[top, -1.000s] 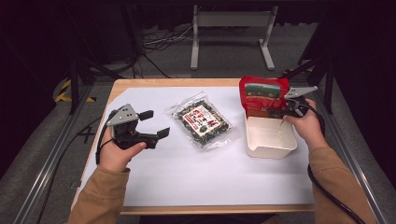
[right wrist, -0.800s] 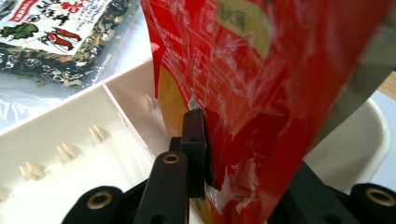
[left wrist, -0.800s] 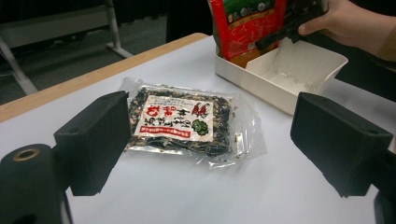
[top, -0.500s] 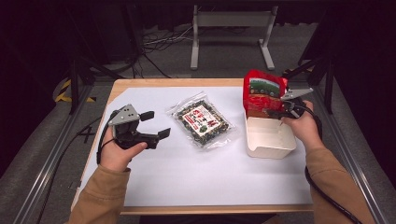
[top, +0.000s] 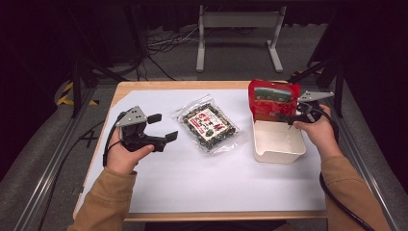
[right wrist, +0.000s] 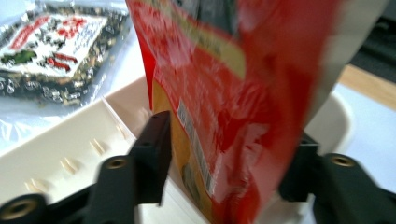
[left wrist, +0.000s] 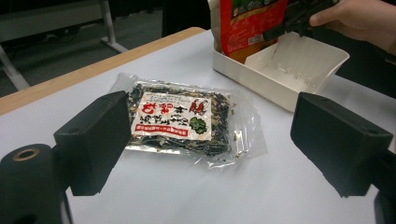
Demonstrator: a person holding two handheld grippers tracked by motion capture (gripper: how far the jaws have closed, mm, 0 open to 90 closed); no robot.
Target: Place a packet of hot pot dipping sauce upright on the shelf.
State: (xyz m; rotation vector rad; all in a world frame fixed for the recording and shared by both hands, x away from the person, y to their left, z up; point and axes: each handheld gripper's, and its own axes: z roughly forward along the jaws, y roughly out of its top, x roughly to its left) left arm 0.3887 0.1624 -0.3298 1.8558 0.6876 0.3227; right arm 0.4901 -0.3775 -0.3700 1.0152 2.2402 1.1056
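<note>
The red packet [top: 273, 98] stands on end in the white tray [top: 279, 150] near the table's right edge, between the right gripper [right wrist: 224, 163]'s jaws, just opened off it. It's probably light, floppy and slick; pinch its top seam. The left gripper [top: 160, 129] gapes empty near the seaweed bag [top: 208, 124].

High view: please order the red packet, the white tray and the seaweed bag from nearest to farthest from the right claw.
1. Red packet: between the open jaws of the right claw, standing in the tray's far end.
2. White tray: just below and beside that claw.
3. Seaweed bag: flat at mid-table, toward the left claw.
</note>
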